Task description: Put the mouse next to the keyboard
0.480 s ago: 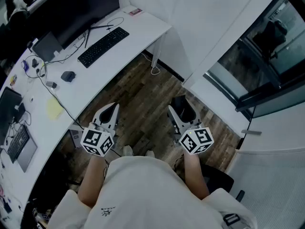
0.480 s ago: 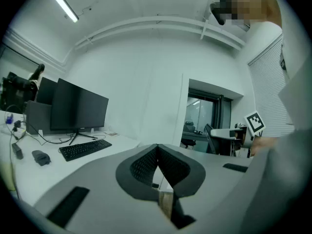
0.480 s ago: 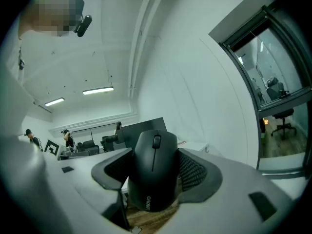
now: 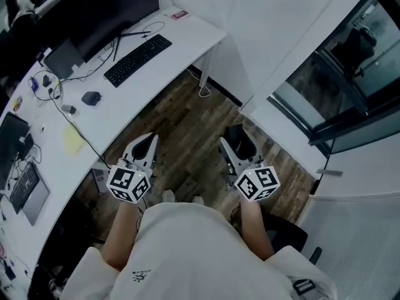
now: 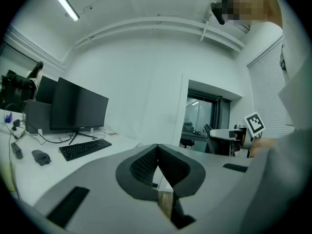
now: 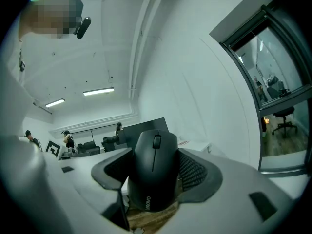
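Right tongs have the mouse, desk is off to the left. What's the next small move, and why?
Probably swing the right tongs toward the desk: the mouse is clamped in them over the wood floor, well away from the keyboard.

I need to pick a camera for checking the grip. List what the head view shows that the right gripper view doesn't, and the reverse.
Only the head view: the keyboard and the left gripper, its fingers together.
Only the right gripper view: the black mouse seen clearly, scroll wheel visible, clamped between the fingers, plus ceiling lights.
Both: the right gripper and the wooden floor. From the head view the mouse is just a dark shape in that gripper.
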